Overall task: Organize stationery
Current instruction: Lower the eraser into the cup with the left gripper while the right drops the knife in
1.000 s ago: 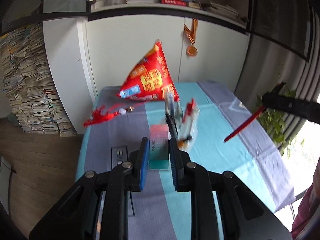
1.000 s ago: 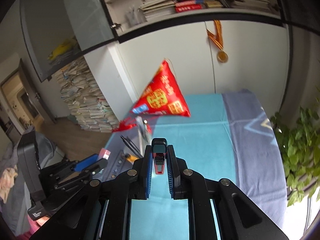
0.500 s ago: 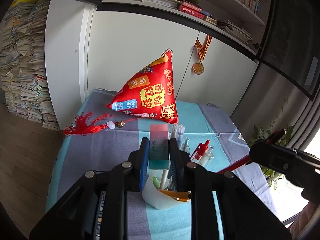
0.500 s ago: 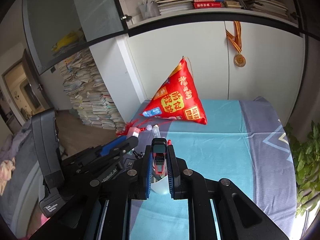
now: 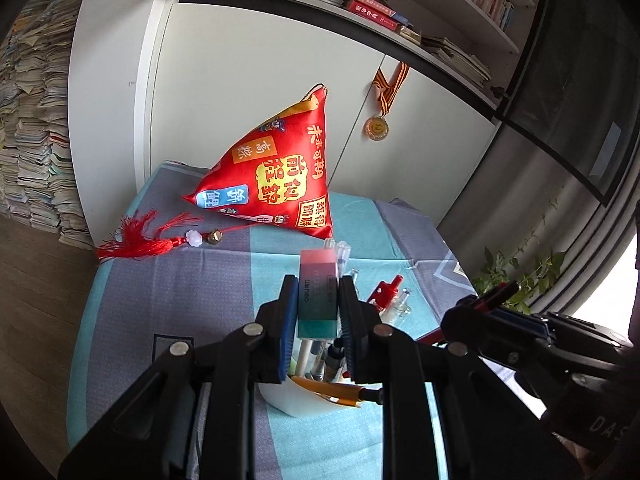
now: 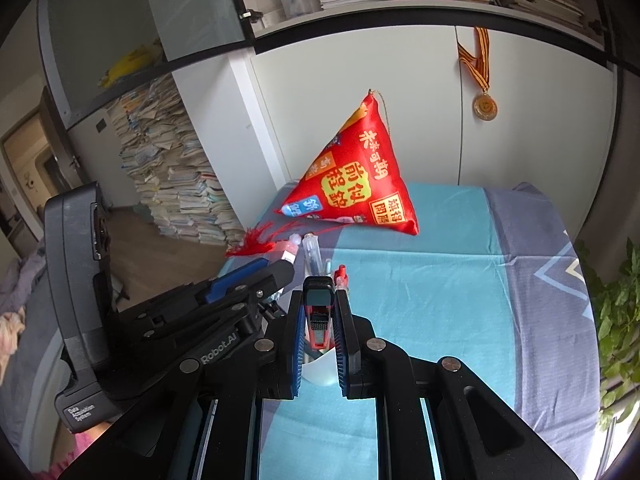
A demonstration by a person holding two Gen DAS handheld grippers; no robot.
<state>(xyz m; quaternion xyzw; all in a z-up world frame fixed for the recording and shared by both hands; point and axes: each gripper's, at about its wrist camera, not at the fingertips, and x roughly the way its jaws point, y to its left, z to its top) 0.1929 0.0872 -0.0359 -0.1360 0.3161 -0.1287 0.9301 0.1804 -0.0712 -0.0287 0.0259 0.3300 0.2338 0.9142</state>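
Observation:
My left gripper point(image 5: 318, 300) is shut on a pink-and-green eraser point(image 5: 317, 292) and holds it just above a white pen cup point(image 5: 296, 398) full of pens point(image 5: 382, 294). An orange pen point(image 5: 332, 391) lies across the cup's rim. My right gripper point(image 6: 318, 312) is shut on a red-and-black pen point(image 6: 318, 312), end-on in its own view, close to the cup point(image 6: 320, 368). The right gripper also shows in the left wrist view point(image 5: 486, 300), to the right of the cup. The left gripper shows at the left of the right wrist view point(image 6: 286, 258).
A red pyramid-shaped cushion point(image 5: 276, 184) with a red tassel point(image 5: 136, 238) stands at the back of the table with the blue-and-grey cloth point(image 6: 460, 300). White cabinets are behind it. A plant point(image 6: 616, 320) stands at the right, and stacked books point(image 5: 32, 152) at the left.
Both grippers have moved in over the pen cup, each keeping its load. The right gripper has come closer to the left one and to the cup.

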